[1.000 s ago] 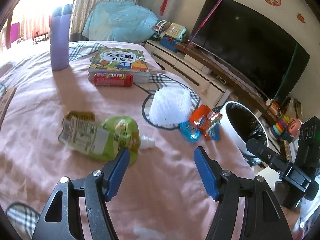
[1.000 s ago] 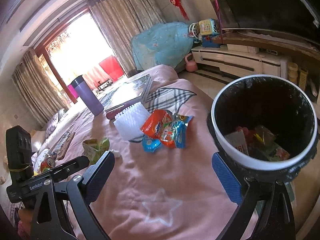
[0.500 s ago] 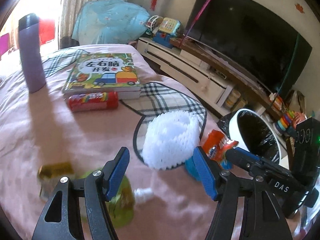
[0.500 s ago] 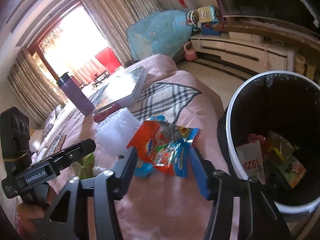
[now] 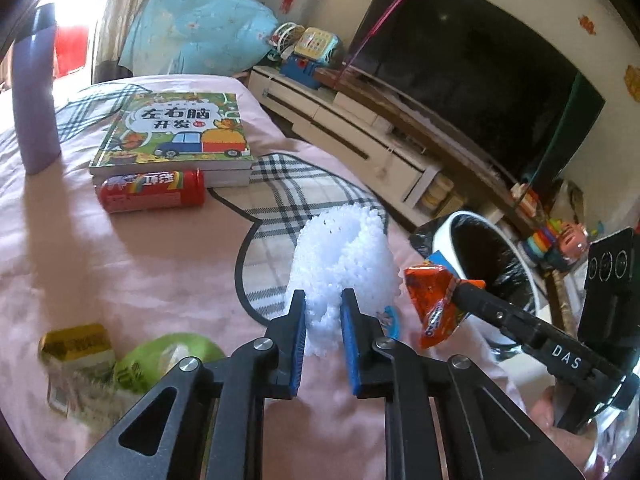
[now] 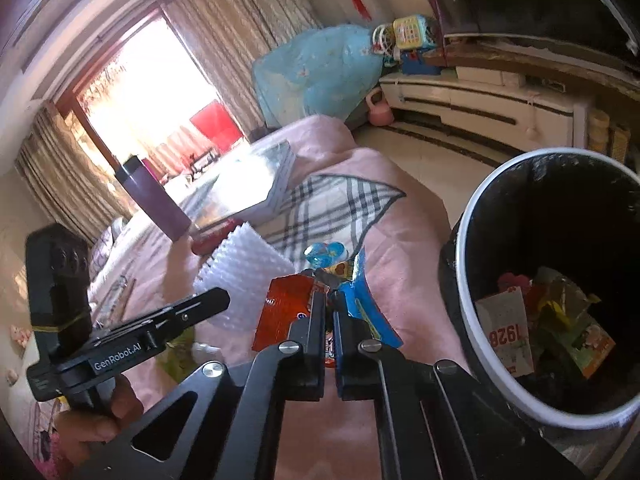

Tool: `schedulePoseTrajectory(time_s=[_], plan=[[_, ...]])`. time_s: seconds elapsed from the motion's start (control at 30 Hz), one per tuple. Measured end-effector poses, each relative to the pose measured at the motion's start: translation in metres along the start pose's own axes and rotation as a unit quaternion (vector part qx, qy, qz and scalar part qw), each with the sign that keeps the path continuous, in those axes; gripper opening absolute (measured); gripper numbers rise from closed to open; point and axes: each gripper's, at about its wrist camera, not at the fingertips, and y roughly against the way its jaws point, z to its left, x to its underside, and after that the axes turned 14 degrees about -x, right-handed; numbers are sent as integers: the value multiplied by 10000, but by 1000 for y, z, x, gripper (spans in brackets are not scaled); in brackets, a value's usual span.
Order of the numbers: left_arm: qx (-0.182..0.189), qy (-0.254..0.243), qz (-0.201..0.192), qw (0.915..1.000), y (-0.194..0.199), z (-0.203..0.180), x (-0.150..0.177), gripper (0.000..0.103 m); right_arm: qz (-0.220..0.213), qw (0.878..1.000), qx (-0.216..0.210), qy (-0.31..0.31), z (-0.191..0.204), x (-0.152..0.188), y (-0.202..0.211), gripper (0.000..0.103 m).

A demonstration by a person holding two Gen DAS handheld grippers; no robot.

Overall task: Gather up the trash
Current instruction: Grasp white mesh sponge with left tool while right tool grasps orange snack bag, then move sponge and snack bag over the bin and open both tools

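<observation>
— What's on the pink bed [image 5: 132,264]?
— My left fingers [image 5: 323,320] pinch white foam netting [image 5: 344,264] mid-frame; right fingers [image 6: 329,320] clamp the orange wrapper [image 6: 282,310].
— And the bin [image 6: 472,240]?
— Lower right, nearer my right hand.

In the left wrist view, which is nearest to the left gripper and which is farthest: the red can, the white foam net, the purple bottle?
From the left gripper:
1. White foam net, pinched between its fingers.
2. Red can, farther back on the left, lying before the book.
3. Purple bottle, farthest, standing at the far left.
</observation>
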Motion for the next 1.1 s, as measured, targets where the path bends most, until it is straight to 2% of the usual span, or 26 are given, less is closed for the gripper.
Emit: schedulePoseTrajectory(time_s=[0.27,0.57,0.83,1.1], plan=[[293,-61,-190,9994,35,-8,23,15,-249,9997,63,46,11,12,38,3],[492,-308,-87,9983,45,-41,40,15,-557,9978,315,-143,-15,20,89,3],[481,-597,-63,9970,49,-79,41,15,-905,9943,457,-344,-45,19,132,3],[373,-846,-47,9957,48,-119,38,15,-1092,9921,468,-400,-61,13,149,3]])
